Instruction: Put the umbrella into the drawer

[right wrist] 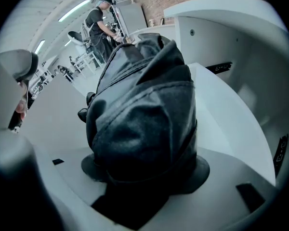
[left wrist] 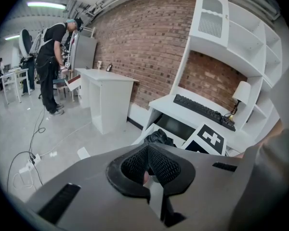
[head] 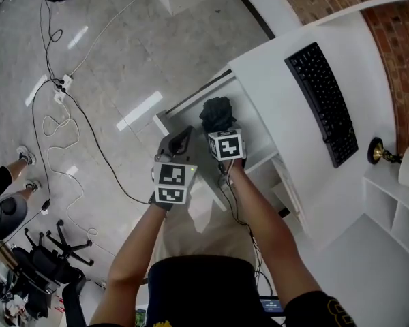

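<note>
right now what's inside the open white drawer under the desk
Only the folded black fabric umbrella, gripped by the right gripper, shows in the white drawer, with bare white floor around it. What lies beneath the umbrella is covered.

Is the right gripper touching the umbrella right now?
Touching. The right gripper view shows the umbrella wedged between the fingers of the right gripper, pressed against both.
</note>
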The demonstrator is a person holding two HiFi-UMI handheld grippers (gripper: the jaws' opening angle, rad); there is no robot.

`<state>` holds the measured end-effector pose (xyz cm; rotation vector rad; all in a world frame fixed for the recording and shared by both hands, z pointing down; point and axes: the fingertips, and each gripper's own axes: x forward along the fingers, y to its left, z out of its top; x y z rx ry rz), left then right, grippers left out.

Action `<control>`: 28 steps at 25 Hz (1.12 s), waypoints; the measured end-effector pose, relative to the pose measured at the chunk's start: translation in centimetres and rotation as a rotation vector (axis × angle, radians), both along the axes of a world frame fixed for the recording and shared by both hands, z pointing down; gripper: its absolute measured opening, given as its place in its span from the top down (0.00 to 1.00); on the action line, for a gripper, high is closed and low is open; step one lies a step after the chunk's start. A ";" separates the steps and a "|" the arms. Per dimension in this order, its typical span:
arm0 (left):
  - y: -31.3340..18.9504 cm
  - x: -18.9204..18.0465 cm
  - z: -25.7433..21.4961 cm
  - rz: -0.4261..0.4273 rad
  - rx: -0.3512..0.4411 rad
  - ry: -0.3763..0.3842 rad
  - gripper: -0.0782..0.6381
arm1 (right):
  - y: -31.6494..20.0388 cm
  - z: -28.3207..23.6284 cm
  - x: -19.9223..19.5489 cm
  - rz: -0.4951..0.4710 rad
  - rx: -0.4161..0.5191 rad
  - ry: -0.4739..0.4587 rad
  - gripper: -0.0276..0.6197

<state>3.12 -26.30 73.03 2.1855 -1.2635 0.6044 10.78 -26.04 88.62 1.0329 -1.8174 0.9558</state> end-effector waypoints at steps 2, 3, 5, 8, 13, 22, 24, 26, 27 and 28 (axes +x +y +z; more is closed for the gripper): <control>0.0 0.1 0.2 -0.001 0.000 0.000 0.87 | 0.4 0.7 -0.3 -0.025 -0.008 0.003 0.54; 0.0 0.1 0.3 -0.002 0.000 -0.001 0.87 | 0.6 1.1 -0.5 -0.041 -0.010 0.009 0.54; 0.1 0.1 0.4 -0.002 0.002 -0.006 0.87 | 0.9 1.8 -0.6 -0.065 -0.011 0.018 0.54; 0.2 0.1 0.6 0.000 0.003 -0.011 0.87 | 1.2 2.3 -0.8 -0.073 -0.021 0.019 0.54; 0.4 -0.1 0.7 -0.003 -0.003 -0.014 0.87 | 3.9 3.7 -0.9 -0.076 -0.141 0.041 0.53; 0.9 0.1 0.9 0.008 -0.001 -0.022 0.87 | 5.1 4.5 -0.8 -0.084 -0.150 0.013 0.49; 0.9 0.1 0.9 0.010 -0.001 -0.024 0.87 | 4.6 4.1 -1.0 -0.089 -0.119 0.008 0.49; 0.9 0.1 0.9 0.010 -0.003 -0.025 0.87 | 4.4 3.8 -0.9 -0.094 -0.095 0.018 0.49; 1.0 0.2 0.9 0.010 -0.004 -0.026 0.87 | 3.9 3.5 -0.8 -0.105 -0.065 0.032 0.49; 1.0 0.2 1.0 0.010 -0.005 -0.027 0.87 | 3.5 3.3 -0.7 -0.117 -0.034 0.043 0.49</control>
